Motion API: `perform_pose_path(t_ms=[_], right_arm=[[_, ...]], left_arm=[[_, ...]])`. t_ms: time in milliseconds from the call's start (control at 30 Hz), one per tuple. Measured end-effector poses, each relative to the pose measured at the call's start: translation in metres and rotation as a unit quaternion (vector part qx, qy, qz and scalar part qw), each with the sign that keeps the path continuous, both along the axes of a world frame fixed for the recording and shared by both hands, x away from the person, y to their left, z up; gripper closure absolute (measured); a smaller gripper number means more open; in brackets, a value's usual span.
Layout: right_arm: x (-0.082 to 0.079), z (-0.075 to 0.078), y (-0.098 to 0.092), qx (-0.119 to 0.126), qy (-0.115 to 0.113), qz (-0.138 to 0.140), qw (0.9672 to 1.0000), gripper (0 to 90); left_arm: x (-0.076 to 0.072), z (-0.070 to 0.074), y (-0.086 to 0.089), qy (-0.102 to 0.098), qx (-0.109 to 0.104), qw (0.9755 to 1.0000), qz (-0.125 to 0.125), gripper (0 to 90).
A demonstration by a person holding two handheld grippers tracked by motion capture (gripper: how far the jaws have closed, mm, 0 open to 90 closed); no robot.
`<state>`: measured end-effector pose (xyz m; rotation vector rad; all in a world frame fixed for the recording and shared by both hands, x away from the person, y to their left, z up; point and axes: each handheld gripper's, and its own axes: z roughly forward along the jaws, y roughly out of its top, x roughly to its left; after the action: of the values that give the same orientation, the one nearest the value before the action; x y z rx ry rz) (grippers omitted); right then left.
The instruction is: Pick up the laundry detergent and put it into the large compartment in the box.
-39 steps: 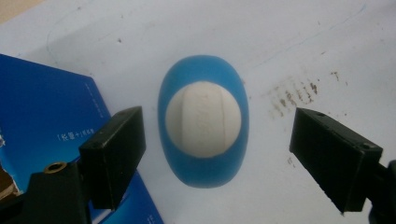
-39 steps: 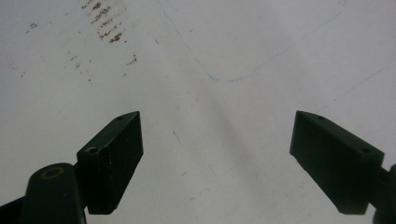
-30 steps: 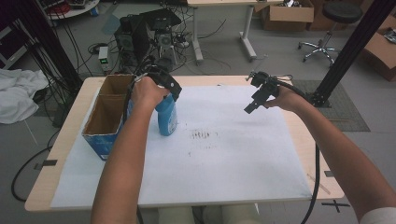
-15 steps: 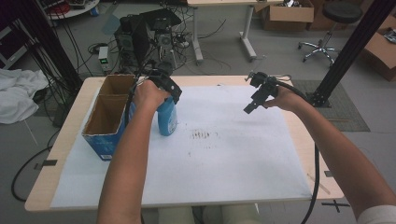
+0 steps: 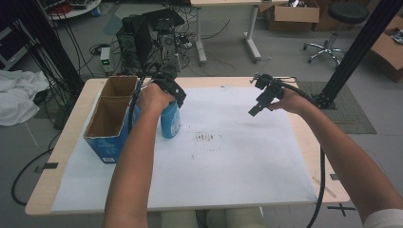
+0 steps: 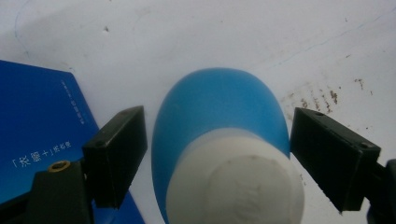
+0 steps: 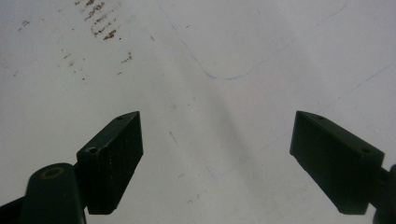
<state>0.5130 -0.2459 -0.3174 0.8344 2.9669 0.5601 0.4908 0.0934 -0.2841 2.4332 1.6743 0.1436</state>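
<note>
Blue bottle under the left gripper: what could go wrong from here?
1. The left gripper is open, its jaws on either side of the blue bottle with gaps; closing off-centre could tip the upright bottle.
2. The blue cardboard box stands right beside the bottle, so one jaw might catch its wall.
3. The white cap looks smooth and rounded; a high grip may slip.
</note>
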Motion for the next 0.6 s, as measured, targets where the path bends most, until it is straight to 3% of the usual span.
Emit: perform_pose_path(t_ms=[600], right_arm=[[0.0003,-0.0006,-0.0020,0.001,0.001,-0.002,1.0000,17.2]], left_arm=[[0.0010,-0.0091,0.0008,0.011,-0.001,0.9999,0.001,21.0]])
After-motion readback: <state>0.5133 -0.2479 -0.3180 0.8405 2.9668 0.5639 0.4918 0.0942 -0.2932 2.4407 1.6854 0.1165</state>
